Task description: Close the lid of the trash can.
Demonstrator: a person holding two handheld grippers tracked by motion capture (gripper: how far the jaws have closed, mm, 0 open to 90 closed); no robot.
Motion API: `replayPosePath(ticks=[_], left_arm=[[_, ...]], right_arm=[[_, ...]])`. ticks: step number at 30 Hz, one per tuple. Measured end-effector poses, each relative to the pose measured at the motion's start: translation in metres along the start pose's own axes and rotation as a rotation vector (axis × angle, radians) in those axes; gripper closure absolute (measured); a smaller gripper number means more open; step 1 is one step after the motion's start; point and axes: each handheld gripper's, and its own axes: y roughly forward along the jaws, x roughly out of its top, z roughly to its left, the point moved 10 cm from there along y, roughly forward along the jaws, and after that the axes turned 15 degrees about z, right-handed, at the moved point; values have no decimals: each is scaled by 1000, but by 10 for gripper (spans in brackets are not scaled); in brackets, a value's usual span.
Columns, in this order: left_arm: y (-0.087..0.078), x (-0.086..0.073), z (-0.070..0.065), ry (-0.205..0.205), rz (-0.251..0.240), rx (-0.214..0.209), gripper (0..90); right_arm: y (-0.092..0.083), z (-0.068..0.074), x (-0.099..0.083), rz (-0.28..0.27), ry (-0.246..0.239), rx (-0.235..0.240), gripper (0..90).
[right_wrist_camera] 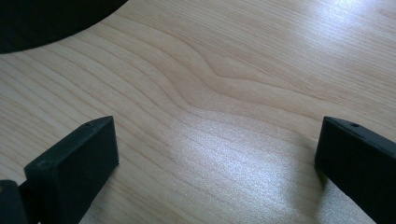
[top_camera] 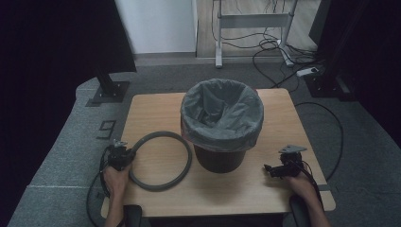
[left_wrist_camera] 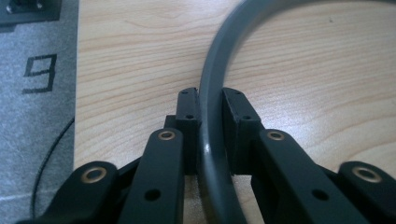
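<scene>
Gripped at its near left edge by the left gripper (top_camera: 124,152), a grey ring (top_camera: 161,161) is seen lying on the wooden table (top_camera: 265,184). Right of it, a bag-lined bin (top_camera: 221,125) is set; the right gripper (top_camera: 272,169) is held wide open over bare wood.

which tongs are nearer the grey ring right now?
Left. The left tongs are closed on the grey ring at its left side; the right tongs sit open across the bin, well clear of it.

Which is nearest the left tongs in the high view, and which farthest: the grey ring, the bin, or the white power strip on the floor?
1. Grey ring: clamped in the left tongs at its left edge, so nearest.
2. Bin: mid-table, to the right of the ring and a little farther back.
3. White power strip: on the floor beyond the table's far right corner, farthest.
</scene>
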Motion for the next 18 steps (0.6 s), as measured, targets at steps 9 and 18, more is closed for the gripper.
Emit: replayPosePath(ticks=[9,18], left_arm=[[-3,0,2,-26,45,-91,789],[-18,9,2,-28,38,-146,791]], right_arm=[[0,0,0,0,0,0,0],[0,0,0,0,0,0,0]])
